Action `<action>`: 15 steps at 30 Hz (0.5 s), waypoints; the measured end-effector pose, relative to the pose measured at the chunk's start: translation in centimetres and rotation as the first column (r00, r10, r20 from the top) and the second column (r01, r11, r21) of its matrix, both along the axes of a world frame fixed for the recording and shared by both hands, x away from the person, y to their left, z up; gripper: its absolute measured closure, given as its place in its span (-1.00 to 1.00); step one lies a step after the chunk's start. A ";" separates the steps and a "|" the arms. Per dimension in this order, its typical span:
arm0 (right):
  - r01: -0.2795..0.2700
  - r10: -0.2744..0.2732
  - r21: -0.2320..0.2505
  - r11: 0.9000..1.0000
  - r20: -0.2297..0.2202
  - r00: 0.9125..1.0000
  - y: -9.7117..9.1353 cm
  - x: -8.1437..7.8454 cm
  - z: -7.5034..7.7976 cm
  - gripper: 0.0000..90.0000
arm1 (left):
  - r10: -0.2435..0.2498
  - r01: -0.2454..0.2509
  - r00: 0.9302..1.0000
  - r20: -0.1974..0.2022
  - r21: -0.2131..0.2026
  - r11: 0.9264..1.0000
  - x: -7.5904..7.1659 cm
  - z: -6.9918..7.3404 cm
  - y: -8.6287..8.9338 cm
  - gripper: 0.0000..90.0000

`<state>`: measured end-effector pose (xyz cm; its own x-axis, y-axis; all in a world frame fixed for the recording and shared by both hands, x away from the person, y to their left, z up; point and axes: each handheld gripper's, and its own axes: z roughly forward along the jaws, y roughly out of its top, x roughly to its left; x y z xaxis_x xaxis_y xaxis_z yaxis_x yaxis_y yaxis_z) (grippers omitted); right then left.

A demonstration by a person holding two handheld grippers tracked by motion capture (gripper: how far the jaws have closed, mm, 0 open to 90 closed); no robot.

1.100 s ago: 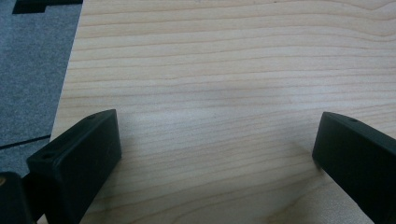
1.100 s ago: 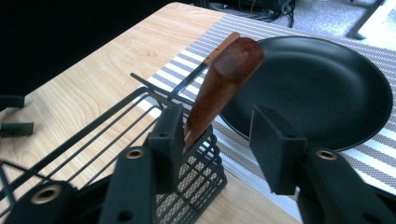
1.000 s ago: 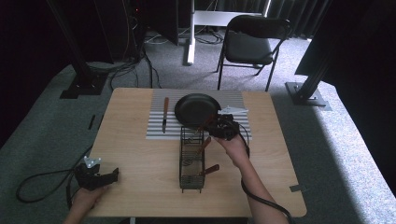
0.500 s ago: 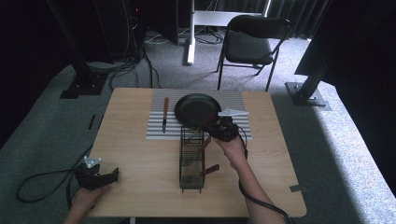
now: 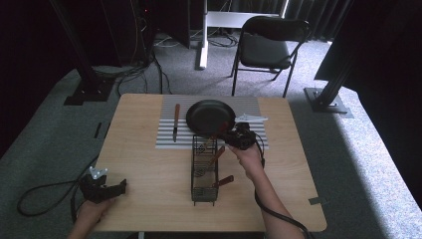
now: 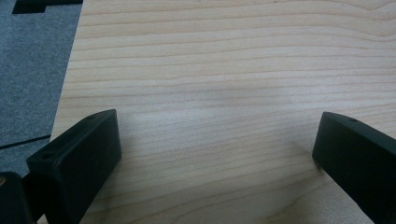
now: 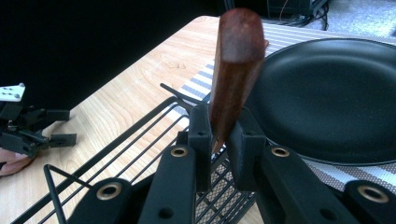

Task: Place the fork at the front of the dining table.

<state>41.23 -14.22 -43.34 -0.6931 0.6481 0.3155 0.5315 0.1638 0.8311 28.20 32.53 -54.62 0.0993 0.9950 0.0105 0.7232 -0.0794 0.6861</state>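
**Right claw clamped on a wooden handle over the wire basket**

Grey carpet and dark curtains surrounded a light wooden worktop [image 5: 149,169], with a black folding chair [image 5: 266,50] parked behind it. On the far half lay a striped mat [image 5: 166,134] with a black frying pan [image 5: 210,115] on it and a knife [image 5: 175,122] lying to the pan's left.

The thing being worked on was a utensil with a reddish-brown wooden handle [image 7: 232,70]: smooth, rounded at the end, kind of glossy. It stood tilted, its top end pointing up toward the camera in the right gripper view. Its lower part dropped into the basket, and I couldn't tell what sort of tool head it had.

That black wire basket [image 5: 204,172] sat mid-worktop, just this side of the pan. Inside it were the tilted handle at the far end and another brown-handled utensil [image 5: 224,180] sticking out near the front.

The right claw [image 7: 218,135] had just been closing and was clenched on the handle, pads pressed against both sides, right above the basket's far rim.

The left claw [image 6: 215,154] rested at the near left corner of the worktop, jaws spread wide with only bare wood between them, well apart from everything else.
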 end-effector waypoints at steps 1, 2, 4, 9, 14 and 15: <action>-0.003 0.003 -0.002 1.000 -0.001 1.000 0.0 0.0 0.0 0.80 | 0.000 0.000 1.000 0.000 0.000 1.000 0.0 0.0 0.0 -0.98; -0.004 0.004 -0.003 1.000 0.000 1.000 0.0 0.0 0.0 0.80 | 0.000 0.000 1.000 0.000 0.000 1.000 0.0 0.0 0.0 -0.98; -0.003 0.003 -0.002 1.000 0.003 1.000 -0.1 0.0 0.1 0.80 | 0.000 0.000 1.000 0.000 0.000 1.000 0.0 0.0 0.0 -0.98; 0.004 -0.004 -0.005 1.000 0.018 1.000 -0.4 -0.2 0.7 0.80 | 0.000 0.000 1.000 0.000 0.000 1.000 0.0 0.0 0.0 -0.98; 0.000 0.000 -0.003 1.000 0.034 0.999 -0.6 -0.6 1.6 0.80 | 0.000 0.000 1.000 0.000 0.000 1.000 0.0 0.0 0.0 -0.98; 0.001 0.000 -0.008 1.000 0.037 0.999 -0.6 -0.7 1.9 0.80 | 0.000 0.000 1.000 0.000 0.000 1.000 0.0 0.0 0.0 -0.98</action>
